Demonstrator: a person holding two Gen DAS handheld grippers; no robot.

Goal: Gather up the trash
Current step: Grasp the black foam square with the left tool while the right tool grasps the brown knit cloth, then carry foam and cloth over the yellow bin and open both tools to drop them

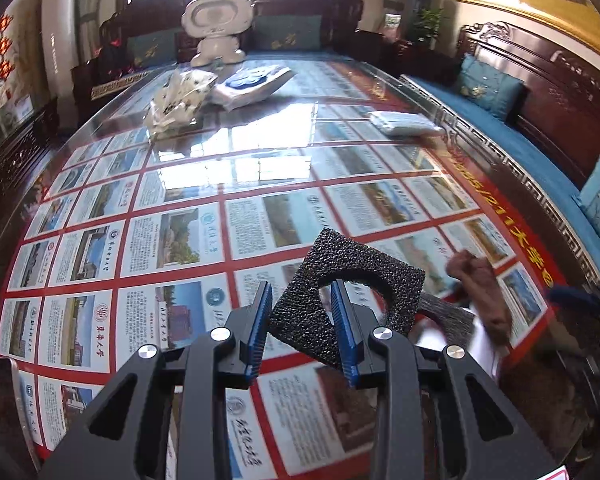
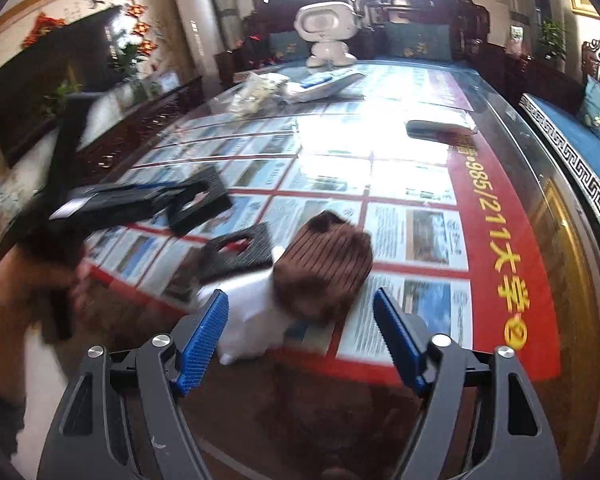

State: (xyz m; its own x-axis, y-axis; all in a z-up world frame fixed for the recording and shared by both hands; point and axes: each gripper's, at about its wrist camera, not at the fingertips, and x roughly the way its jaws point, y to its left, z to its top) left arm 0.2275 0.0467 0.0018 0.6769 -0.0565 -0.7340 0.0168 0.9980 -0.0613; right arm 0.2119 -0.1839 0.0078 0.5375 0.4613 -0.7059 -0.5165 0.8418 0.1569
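Observation:
My left gripper (image 1: 303, 285) is shut on a black foam square with a round hole (image 1: 352, 264), held tilted just above the glass table top (image 1: 180, 200). The same foam piece (image 2: 200, 200) shows blurred at the left of the right wrist view, with a person's hand (image 2: 16, 280) behind it. My right gripper (image 2: 300, 292) stands open near the table's front edge. Just beyond and between its blue pads lies a brown ribbed wad (image 2: 324, 264) on white crumpled paper (image 2: 248, 320); the pads do not touch it. A second black foam piece (image 2: 240, 252) lies left of the wad.
At the far end stand a white robot figure (image 1: 218, 28), a crumpled plastic bag (image 1: 180, 100) and a white-and-blue packet (image 1: 252, 84). A flat white pack (image 1: 404, 122) lies by the right edge. A wooden sofa with blue cushions (image 1: 488, 88) runs along the right.

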